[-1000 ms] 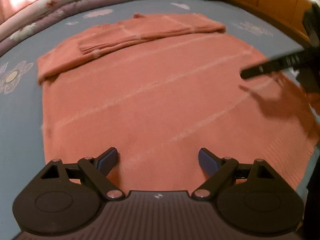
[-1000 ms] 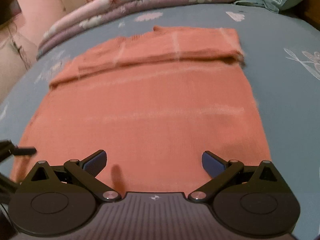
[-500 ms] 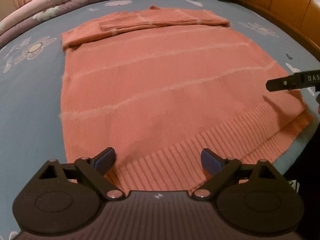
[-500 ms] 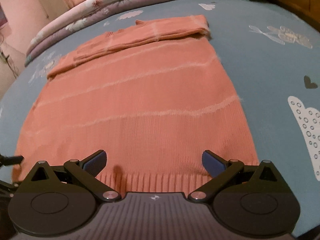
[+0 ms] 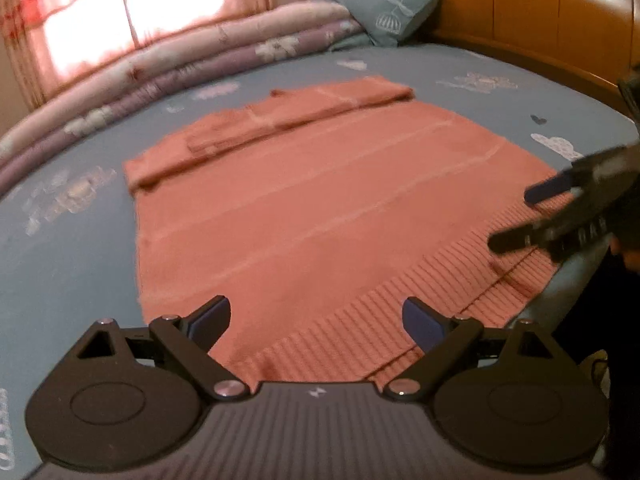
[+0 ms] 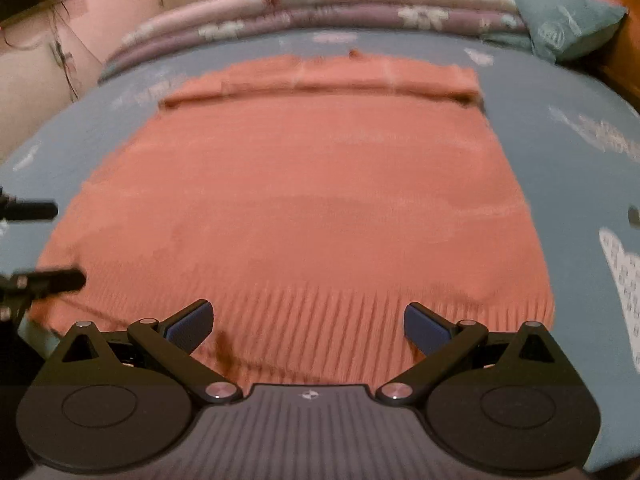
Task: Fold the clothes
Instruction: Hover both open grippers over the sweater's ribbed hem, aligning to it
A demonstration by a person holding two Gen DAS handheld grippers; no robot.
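Note:
An orange knitted sweater (image 5: 320, 208) (image 6: 304, 200) lies flat on the blue bed sheet, its sleeves folded across the far end and its ribbed hem (image 5: 420, 312) nearest me. My left gripper (image 5: 316, 322) hovers open over the hem's left part, holding nothing. My right gripper (image 6: 306, 326) is open above the hem's right part, also holding nothing. In the left wrist view the right gripper (image 5: 532, 216) shows at the right edge over the hem corner. The left gripper's fingers (image 6: 40, 280) show at the left edge of the right wrist view.
A folded floral quilt (image 5: 180, 64) (image 6: 320, 4) lies along the far side of the bed. A teal pillow (image 5: 384, 12) (image 6: 560, 16) leans on the wooden headboard (image 5: 540, 20). The blue sheet (image 5: 60, 240) borders the sweater on both sides.
Both grippers have pulled back from over the sweater's body to its ribbed hem and tilted up, so the quilt, pillow and window came into view. Both stay open.

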